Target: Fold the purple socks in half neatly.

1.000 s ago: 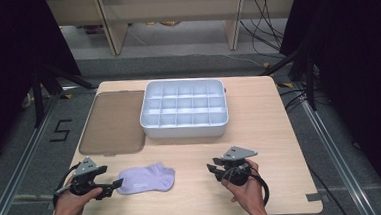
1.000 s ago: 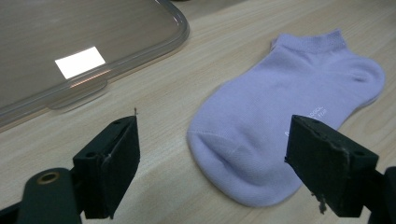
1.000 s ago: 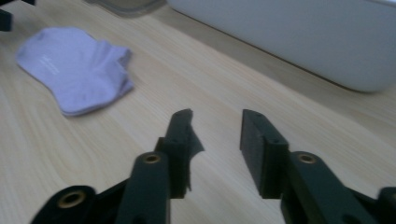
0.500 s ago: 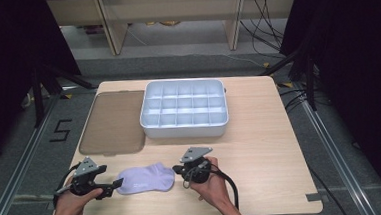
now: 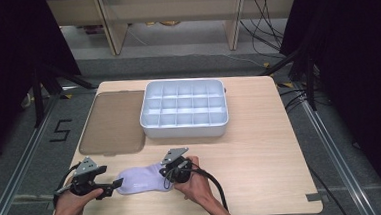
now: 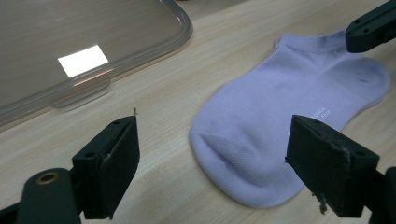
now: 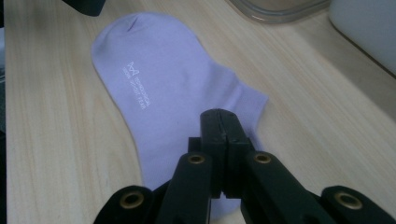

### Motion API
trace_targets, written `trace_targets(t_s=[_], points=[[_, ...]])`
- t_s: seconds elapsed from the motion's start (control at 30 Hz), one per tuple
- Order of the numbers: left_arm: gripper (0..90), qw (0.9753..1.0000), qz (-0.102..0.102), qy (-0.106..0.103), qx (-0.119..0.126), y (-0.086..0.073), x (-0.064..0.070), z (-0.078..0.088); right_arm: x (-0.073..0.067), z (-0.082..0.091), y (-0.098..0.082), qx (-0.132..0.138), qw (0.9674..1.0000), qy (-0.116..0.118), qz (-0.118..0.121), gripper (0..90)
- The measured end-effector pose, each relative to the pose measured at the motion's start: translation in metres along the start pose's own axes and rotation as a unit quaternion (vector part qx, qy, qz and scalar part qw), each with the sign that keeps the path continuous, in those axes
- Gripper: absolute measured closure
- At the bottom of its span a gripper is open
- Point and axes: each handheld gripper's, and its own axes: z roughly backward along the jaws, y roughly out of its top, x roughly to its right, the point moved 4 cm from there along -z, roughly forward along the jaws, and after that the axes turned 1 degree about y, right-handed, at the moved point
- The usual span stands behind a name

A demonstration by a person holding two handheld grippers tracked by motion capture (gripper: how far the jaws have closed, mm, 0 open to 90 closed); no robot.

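The right gripper [image 7: 223,135], jaws pressed together, sits over the sock's [image 7: 163,88] cuff edge; the left gripper [image 6: 212,154], spread wide, flanks its toe on bare table [image 5: 261,148].

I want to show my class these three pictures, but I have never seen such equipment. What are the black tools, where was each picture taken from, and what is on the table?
A person sits at a wooden table with a hand-held two-jaw gripper in each hand.

The high view looks down from above: the left gripper is at the left, the right gripper beside it. The other two pictures come from small cameras riding on each gripper, looking along its black jaws.

On the table lie a lilac sock, a white tray split into compartments, and a clear lid.

The left gripper's jaws stand open near the sock's toe. The right gripper's jaws are shut, its tip over the sock's cuff end; whether they pinch fabric cannot be told.
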Motion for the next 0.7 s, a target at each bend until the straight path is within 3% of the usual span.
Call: trace_targets(t_s=[0.1,0.13,0.37,0.43,0.5,0.53,0.57,0.6,0.63,0.7], points=[[16.7,0.9997,0.018,-0.001,0.014,0.001,0.003,-0.002,-0.001,-0.004,0.001,-0.007,1.0000,0.003,0.002,90.0],[17.1,1.0000,0.001,0.000,0.000,0.000,0.001,0.000,-0.003,-0.007,0.001,-0.019,0.9998,0.006,0.001,90.0],[17.2,0.9999,-0.008,-0.012,0.003,0.001,0.001,0.000,-0.004,-0.017,-0.002,-0.041,0.9991,0.004,0.015,90.0],[17.3,0.9997,0.009,-0.008,0.021,0.002,0.004,-0.002,-0.003,-0.017,-0.002,-0.040,0.9991,0.004,0.011,90.0],[17.3,0.9999,-0.011,-0.008,0.000,0.000,0.002,0.000,-0.001,-0.015,-0.004,-0.042,0.9989,0.006,0.021,90.0],[17.3,0.9999,0.001,-0.008,0.006,0.001,0.003,-0.001,0.000,-0.013,-0.005,-0.048,0.9987,0.000,0.017,90.0],[17.6,0.9999,-0.008,-0.012,0.001,0.000,0.003,-0.001,0.001,-0.010,-0.007,-0.048,0.9987,0.001,0.019,90.0],[17.6,0.9999,-0.008,-0.012,-0.001,0.000,0.003,-0.001,0.001,-0.008,-0.009,-0.048,0.9988,0.000,0.009,90.0],[17.5,0.9999,-0.009,-0.013,-0.003,0.000,0.003,-0.001,0.004,-0.007,-0.011,-0.047,0.9987,0.001,0.019,90.0],[17.7,0.9998,-0.012,-0.015,-0.004,0.000,0.003,-0.001,0.007,-0.003,-0.014,-0.048,0.9988,-0.004,0.009,90.0]])
